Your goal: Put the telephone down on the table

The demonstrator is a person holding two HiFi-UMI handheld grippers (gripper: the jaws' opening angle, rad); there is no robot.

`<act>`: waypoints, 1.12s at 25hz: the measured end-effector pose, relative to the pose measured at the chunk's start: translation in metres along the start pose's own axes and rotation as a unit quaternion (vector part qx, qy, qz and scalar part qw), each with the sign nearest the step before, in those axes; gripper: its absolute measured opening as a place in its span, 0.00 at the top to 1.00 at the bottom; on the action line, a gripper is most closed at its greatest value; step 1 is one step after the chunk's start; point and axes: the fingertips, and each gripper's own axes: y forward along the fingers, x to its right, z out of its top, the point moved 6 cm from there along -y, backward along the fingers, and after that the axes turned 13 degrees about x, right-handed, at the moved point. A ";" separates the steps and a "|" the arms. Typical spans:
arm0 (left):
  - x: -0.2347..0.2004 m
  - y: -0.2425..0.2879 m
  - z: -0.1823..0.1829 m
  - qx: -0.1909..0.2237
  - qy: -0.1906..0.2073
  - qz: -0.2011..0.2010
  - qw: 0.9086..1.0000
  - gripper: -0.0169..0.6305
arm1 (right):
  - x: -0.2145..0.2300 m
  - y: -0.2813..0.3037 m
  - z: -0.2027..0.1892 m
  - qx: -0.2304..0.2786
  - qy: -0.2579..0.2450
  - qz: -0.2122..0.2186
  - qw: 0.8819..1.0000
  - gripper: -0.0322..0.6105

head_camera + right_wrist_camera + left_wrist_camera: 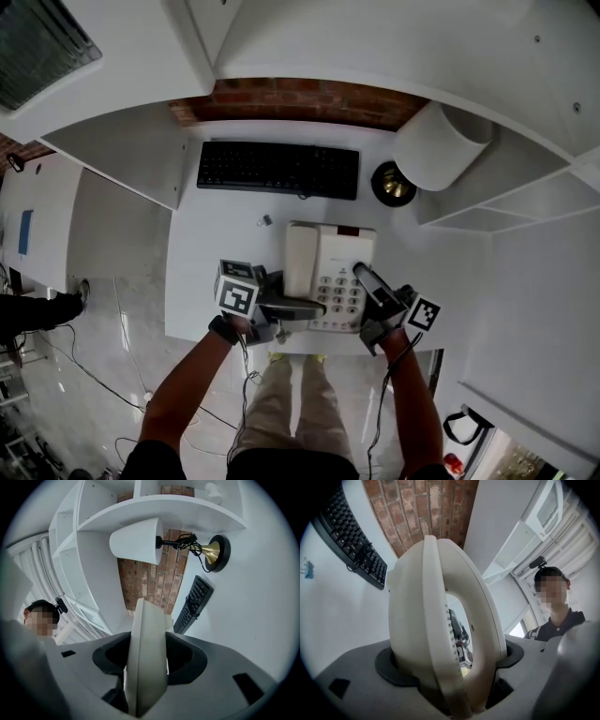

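One broad white table [211, 244] carried everything. The single cream plastic telephone [328, 267], its handset lying in the cradle, sat near the table's front edge, held from both sides.

The left gripper [298, 307] was clamped on the phone's near left part, its jaws pressed against the handset end and the body. The right gripper [367, 281] was pinched on the thin right-hand edge of the body.

I judged the task close to its end. The phone appeared level and low over the tabletop (whether its underside actually touched could not be told from above). What remained, as I read it, was to settle it fully if needed, then spread both sets of jaws and draw back.

Behind the phone lay one flat black computer keyboard [278, 169]. To its right was one lamp with a white shade and brass base [436, 148]. One small metal clip [265, 221] lay between keyboard and phone.
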 end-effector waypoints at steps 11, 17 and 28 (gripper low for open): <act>-0.048 -0.014 -0.018 0.003 -0.030 0.012 0.999 0.24 | 0.053 -0.003 -0.014 -0.007 0.013 -0.020 1.000 0.64; -0.062 -0.014 -0.025 -0.001 -0.045 0.018 0.999 0.24 | 0.068 -0.007 -0.015 -0.009 0.016 -0.029 0.999 0.64; -0.083 -0.007 -0.032 -0.004 -0.045 0.023 0.999 0.24 | 0.091 -0.015 -0.009 -0.012 0.006 -0.037 0.999 0.64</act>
